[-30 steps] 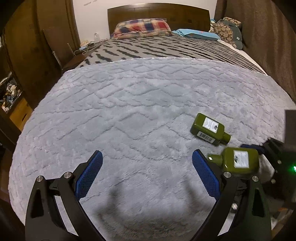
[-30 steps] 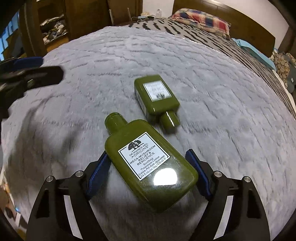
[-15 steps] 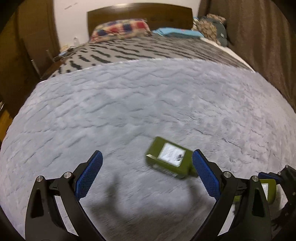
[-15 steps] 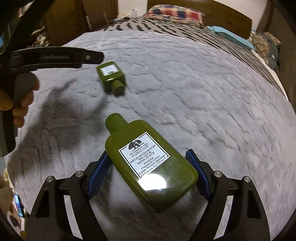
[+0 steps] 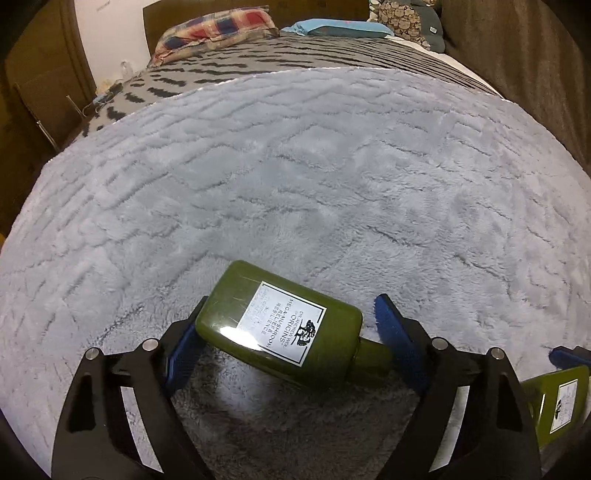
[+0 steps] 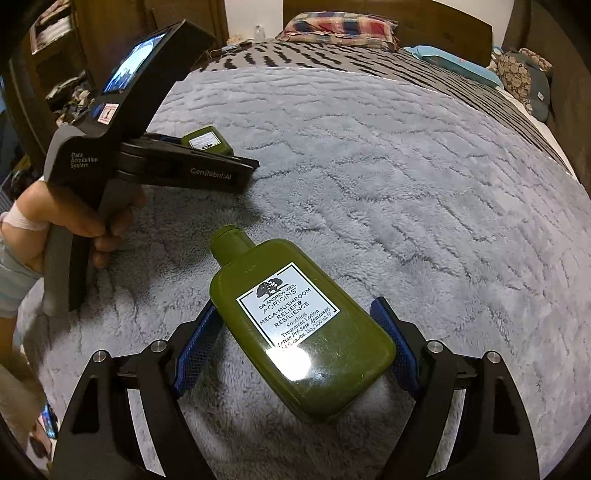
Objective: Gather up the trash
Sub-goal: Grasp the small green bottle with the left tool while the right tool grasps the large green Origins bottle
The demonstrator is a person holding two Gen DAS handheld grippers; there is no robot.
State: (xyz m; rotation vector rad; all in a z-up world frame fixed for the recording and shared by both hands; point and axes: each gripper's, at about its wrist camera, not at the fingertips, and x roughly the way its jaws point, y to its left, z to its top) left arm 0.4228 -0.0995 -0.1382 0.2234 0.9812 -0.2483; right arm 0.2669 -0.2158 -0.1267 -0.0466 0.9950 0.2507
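Grey plush blanket [image 5: 295,177] covers the bed. Right tongs [image 6: 295,354] grasp one green lotion bottle [image 6: 299,332], cap pointing away-left. Left tongs [image 5: 284,343] straddle a second lotion bottle [image 5: 280,325] lying crosswise, cap rightward; contact seems partial, so squeeze the flat body squarely, avoiding the neck.

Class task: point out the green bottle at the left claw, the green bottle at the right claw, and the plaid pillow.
Left bottle [image 5: 258,325], left wrist view, on its green body.
Right bottle [image 6: 325,354], right wrist view, lower body.
Plaid pillow [image 5: 214,29], left wrist view, middle.
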